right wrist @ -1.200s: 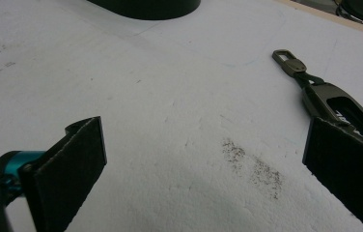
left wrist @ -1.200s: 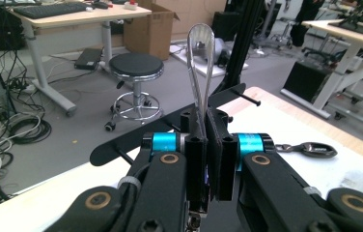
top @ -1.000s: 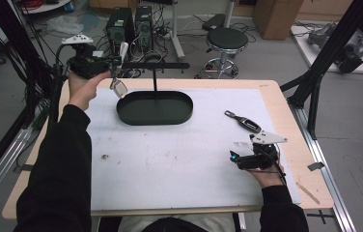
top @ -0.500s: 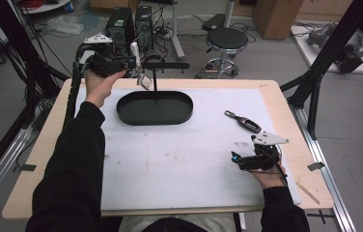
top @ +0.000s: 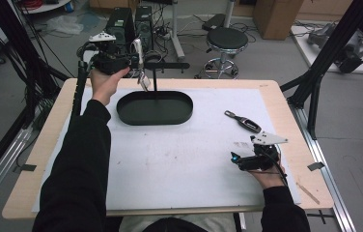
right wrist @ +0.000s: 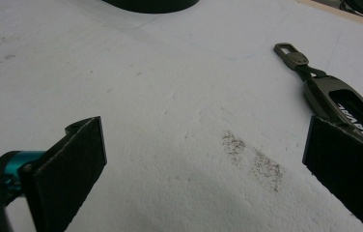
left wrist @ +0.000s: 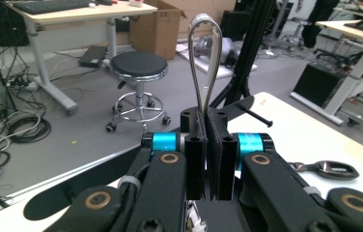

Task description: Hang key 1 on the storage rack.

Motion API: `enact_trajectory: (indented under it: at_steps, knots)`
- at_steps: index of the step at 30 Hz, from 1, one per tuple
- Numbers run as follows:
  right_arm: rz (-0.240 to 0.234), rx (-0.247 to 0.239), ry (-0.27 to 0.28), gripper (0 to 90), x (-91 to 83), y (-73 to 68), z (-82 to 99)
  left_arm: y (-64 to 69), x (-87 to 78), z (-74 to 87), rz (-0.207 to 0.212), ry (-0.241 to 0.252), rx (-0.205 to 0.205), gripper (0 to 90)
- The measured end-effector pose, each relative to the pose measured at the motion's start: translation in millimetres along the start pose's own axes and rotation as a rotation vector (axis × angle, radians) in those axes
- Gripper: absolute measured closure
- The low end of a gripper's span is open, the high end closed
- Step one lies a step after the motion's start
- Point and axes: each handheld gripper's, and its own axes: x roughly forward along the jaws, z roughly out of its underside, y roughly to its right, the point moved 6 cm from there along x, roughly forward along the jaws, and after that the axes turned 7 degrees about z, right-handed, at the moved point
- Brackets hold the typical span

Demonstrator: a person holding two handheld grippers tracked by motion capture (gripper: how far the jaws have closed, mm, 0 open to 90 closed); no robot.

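One black stand point(top: 154, 107) with a hanging bar sits at the upper middle of the high view. The left gripper point(left wrist: 207, 145) pinches one key ring point(left wrist: 204, 58) by its strap (light, floppy, easy to swing). A second key ring point(right wrist: 336, 104) lies beside the spread right gripper point(right wrist: 203, 179).

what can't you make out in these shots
- Held end of the silver loop: left gripper view, hidden between the left gripper's shut fingers.
- Lettering on the dark key fob: right gripper view, partly covered by the right gripper's finger; too small in the high view.
- Stand's hook bar: whether the loop touches it, too small in the high view.
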Motion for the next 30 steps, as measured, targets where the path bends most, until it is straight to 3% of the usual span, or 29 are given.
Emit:
enact_trajectory:
  at_steps: [3,10,21,26,30]
  knots:
    - [0.0,-0.001,0.0,0.8,0.4,-0.2,-0.4,0.7,3.7,-2.5,0.002,0.005,0.001,86.3]
    - [-0.006,-0.006,-0.008,0.8,1.4,-1.4,0.4,-1.5,13.3,-8.8,-0.04,0.0,0.018,86.3]
    - [-0.007,-0.013,-0.008,0.8,1.6,-1.4,1.7,-8.7,22.6,-7.2,-0.08,0.024,-0.005,86.2]
    - [-0.008,-0.014,-0.011,0.8,2.2,-2.0,1.8,-5.0,25.3,-8.6,-0.068,0.044,-0.011,86.2]
    - [-0.012,-0.016,-0.013,0.8,2.7,-2.9,1.9,-5.6,28.3,-7.2,-0.074,0.031,-0.019,86.0]
